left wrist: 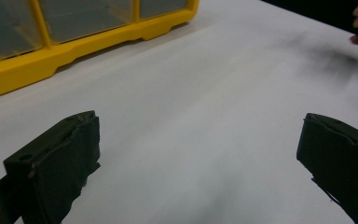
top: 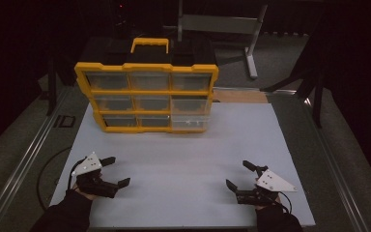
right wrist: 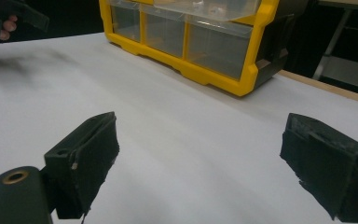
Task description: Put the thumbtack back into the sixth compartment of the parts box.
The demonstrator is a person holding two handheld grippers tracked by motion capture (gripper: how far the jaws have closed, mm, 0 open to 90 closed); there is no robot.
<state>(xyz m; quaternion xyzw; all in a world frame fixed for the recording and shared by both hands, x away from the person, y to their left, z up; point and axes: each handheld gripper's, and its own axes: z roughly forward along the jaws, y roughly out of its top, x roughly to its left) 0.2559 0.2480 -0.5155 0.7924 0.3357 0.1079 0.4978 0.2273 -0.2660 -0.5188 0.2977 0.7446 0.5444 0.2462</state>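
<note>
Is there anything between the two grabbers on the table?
Nothing: in the high view, just bare white table between the left gripper and right gripper.

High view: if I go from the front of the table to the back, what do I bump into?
Left tongs and right tongs, both open → bare white board → yellow drawer box → its handle.

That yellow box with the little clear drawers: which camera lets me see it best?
The high view: the whole yellow drawer box stands at the table's far side, its three-by-three grid of clear drawers and top handle in sight. The left gripper view catches just its bottom edge; the right gripper view shows its lower drawers and one corner.
</note>
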